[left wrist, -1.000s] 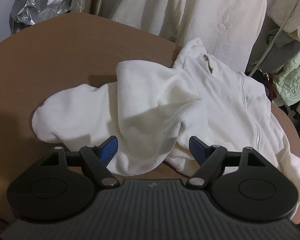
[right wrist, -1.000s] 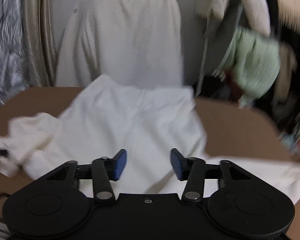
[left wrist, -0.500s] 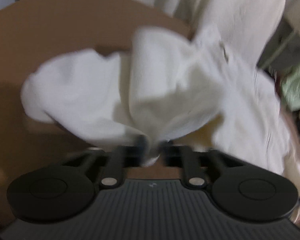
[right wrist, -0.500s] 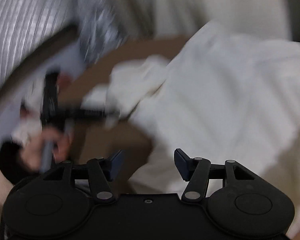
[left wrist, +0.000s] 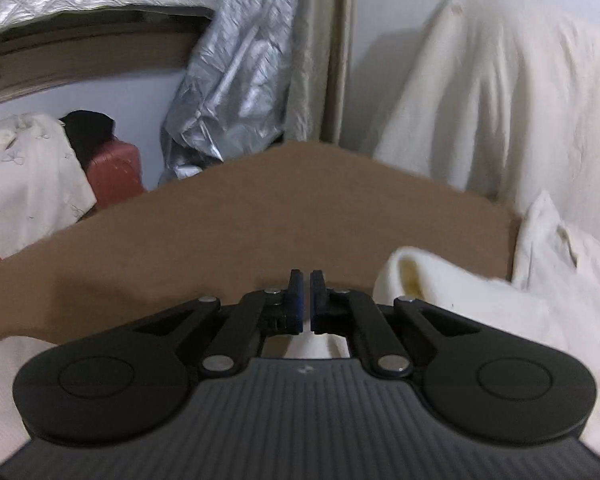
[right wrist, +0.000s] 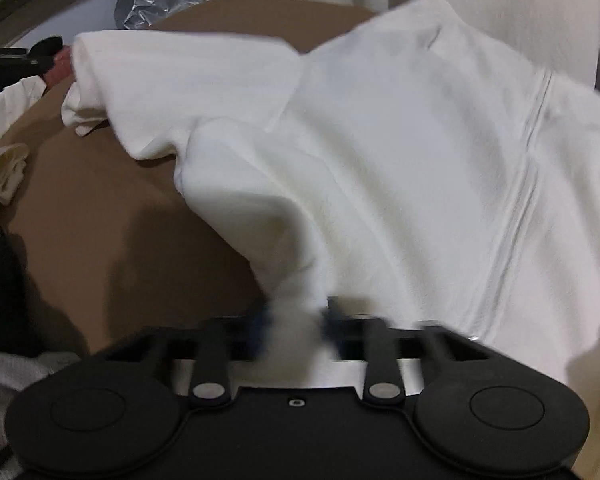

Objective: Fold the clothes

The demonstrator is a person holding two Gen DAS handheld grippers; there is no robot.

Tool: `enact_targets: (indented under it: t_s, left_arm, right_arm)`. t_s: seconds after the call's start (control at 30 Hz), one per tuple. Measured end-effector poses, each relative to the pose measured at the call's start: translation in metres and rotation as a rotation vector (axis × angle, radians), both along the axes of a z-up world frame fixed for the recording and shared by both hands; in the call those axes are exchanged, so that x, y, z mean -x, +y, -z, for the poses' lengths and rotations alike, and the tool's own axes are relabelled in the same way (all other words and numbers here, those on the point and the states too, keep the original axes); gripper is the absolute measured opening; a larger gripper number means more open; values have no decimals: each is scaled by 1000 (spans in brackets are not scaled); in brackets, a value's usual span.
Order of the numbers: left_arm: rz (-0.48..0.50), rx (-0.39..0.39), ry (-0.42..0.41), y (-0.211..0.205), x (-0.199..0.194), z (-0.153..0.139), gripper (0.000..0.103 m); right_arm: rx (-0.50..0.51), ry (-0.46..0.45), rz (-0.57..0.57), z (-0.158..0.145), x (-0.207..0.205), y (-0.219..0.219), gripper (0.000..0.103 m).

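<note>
A white fleece zip jacket (right wrist: 400,152) lies spread on the brown table (right wrist: 112,216). Its sleeve (right wrist: 172,80) stretches out to the left, pulled taut toward my left gripper at the far left edge of the right wrist view. My left gripper (left wrist: 306,300) is shut, with white fabric (left wrist: 312,346) showing under its jaws; the jacket's bulk (left wrist: 480,304) lies to its right. My right gripper (right wrist: 296,320) is blurred and closing around a raised fold of the jacket's lower edge (right wrist: 292,264).
A cream garment (left wrist: 500,112) hangs behind the table. Silver wrapping (left wrist: 236,92) and a red case (left wrist: 114,172) with a white cloth (left wrist: 24,176) stand at the back left. Brown tabletop (left wrist: 240,232) stretches ahead of the left gripper.
My left gripper closed on the sleeve and pulled it out to the left, now pointing across the table. My right gripper moved down to the jacket's lower edge and is closing on a fold.
</note>
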State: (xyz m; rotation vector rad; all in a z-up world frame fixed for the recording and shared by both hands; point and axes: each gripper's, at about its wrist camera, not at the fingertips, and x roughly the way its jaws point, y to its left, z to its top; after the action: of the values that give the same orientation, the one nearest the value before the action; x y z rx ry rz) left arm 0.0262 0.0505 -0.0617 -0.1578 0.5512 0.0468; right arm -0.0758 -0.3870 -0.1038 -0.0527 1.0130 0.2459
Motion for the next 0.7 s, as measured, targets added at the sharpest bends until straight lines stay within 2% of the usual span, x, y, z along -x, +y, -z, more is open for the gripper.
enact_targets:
  t_s: [0.07, 0.17, 0.2, 0.27, 0.33, 0.37, 0.4, 0.43, 0.47, 0.6, 0.63, 0.7]
  left_arm:
    - [30, 73, 29, 0, -1, 4, 3]
    - [68, 96, 44, -4, -1, 5, 4]
    - [77, 100, 50, -6, -1, 5, 5]
    - [85, 127, 72, -6, -2, 7, 6]
    - [90, 165, 106, -4, -4, 11, 11]
    - [93, 177, 119, -3, -5, 13, 22]
    - [96, 189, 132, -2, -6, 14, 28]
    - [98, 202, 145, -2, -7, 16, 41]
    - [98, 213, 160, -1, -8, 18, 49]
    - [42, 249, 295, 1, -13, 30, 53]
    - [21, 258, 333, 2, -13, 32, 53]
    - [4, 287, 348, 5, -9, 33, 53]
  right_arm:
    - [-15, -80, -49, -17, 11, 1, 21]
    - [-169, -126, -184, -51, 34, -5, 21]
    - [-170, -88, -236, -52, 39, -6, 21]
    - [-45, -16, -328, -37, 49, -2, 21]
    - [61, 77, -330, -9, 50, -2, 21]
    - [53, 94, -300, -2, 48, -5, 21]
    - [31, 86, -284, -2, 48, -8, 21]
    - [7, 76, -270, -2, 48, -10, 22]
    - [4, 62, -265, -5, 48, -10, 24]
    - [60, -3, -277, -19, 53, -1, 30]
    - [56, -35, -267, -27, 50, 3, 36]
    - [26, -110, -260, -49, 44, 14, 46]
